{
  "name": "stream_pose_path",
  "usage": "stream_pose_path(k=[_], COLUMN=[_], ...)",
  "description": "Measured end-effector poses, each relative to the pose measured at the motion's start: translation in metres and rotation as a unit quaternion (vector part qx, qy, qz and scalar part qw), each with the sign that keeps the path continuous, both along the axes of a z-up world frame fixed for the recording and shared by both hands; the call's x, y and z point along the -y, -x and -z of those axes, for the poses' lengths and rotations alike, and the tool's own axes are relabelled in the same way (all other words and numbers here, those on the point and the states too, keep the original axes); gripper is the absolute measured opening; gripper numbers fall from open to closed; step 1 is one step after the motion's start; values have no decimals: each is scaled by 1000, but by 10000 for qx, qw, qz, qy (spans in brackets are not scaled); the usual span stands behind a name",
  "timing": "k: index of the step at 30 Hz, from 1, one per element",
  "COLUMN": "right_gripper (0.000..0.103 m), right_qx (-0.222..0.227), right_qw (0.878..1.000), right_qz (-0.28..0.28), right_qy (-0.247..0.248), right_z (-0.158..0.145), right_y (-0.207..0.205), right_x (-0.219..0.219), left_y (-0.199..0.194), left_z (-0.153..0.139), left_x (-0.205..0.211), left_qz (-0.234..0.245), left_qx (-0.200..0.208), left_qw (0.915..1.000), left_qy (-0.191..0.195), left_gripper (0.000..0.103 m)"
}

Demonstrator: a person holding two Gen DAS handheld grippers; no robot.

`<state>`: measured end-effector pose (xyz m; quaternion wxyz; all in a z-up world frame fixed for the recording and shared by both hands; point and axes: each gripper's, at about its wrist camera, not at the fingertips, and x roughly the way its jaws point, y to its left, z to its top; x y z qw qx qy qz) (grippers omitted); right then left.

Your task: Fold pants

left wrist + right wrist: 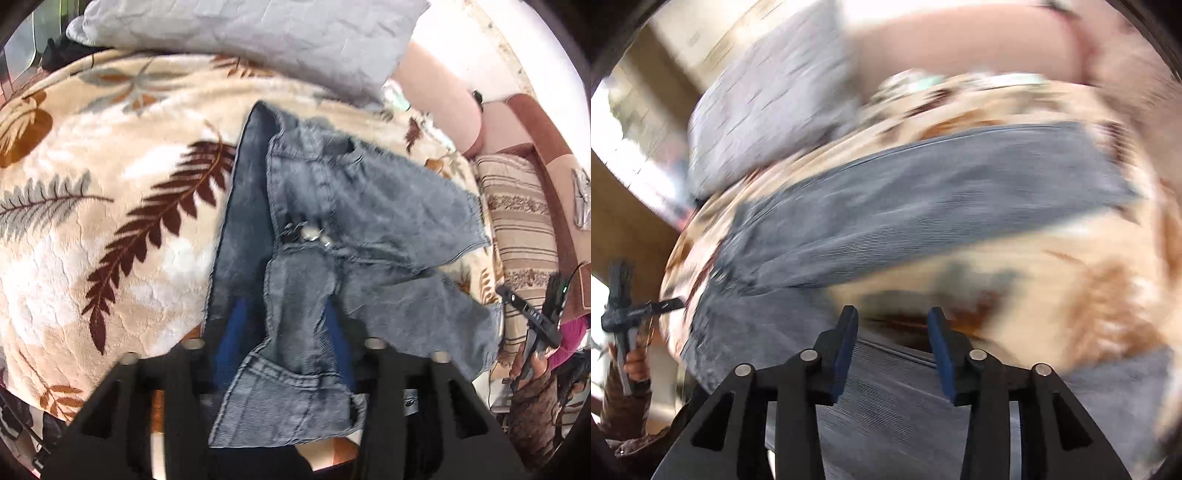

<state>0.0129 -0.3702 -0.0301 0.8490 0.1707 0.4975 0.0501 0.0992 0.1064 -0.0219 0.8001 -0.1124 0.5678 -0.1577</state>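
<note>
Grey-blue denim pants (pixel 369 206) lie crumpled on a cream leaf-print blanket (pixel 110 184), zip and button facing up. My left gripper (pixel 286 306) stands open over the near end. A bunched fold and the waistband lie between its blue pads (pixel 232 332) without being pressed. In the blurred right wrist view the pants (pixel 923 192) stretch as a long band across the blanket (pixel 1071 258). My right gripper (pixel 892 312) is open above the cloth with nothing between its fingers. Each gripper shows at the edge of the other's view: the right gripper (pixel 535 314) and the left gripper (pixel 624 306).
A grey pillow (pixel 240 37) rests at the far edge of the blanket, also in the right wrist view as the pillow (pixel 768 110). A striped cushion (pixel 517 221) lies to the right. A person's hand (pixel 532 373) holds the right gripper beyond it.
</note>
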Motion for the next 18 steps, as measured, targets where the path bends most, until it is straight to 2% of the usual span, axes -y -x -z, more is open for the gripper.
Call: stream_pose_path(k=[3, 5, 8, 11, 12, 13, 14, 16, 18], right_gripper=[42, 45, 45, 45, 38, 10, 2, 0, 0], right_qx=[-197, -397, -593, -657, -633, -608, -598, -294, -65], right_qw=[9940, 9823, 9733, 9735, 9746, 9752, 9748, 9790, 9765], right_qz=[1010, 1746, 2179, 2173, 2095, 1972, 1885, 1837, 1967], right_qy=[375, 548, 421, 292, 469, 796, 1037, 836, 882], right_z=[4, 13, 31, 49, 52, 52, 50, 39, 27], right_y=[38, 67, 87, 89, 85, 80, 78, 78, 77], right_x=[73, 120, 153, 157, 152, 144, 140, 142, 148], left_y=[-5, -12, -15, -9, -9, -8, -8, -7, -8], left_z=[4, 12, 21, 26, 26, 25, 24, 20, 22], left_x=[16, 32, 50, 65, 69, 72, 73, 74, 76], left_qz=[86, 101, 194, 246, 270, 264, 259, 253, 219], left_qx=[-38, -148, -332, -339, -342, -346, -338, -292, -289], left_qw=[9999, 9998, 9992, 9987, 9984, 9982, 9983, 9986, 9982], left_qy=[55, 68, 69, -295, -368, -416, -404, -350, -468], left_gripper=[51, 51, 51, 51, 51, 51, 51, 51, 51])
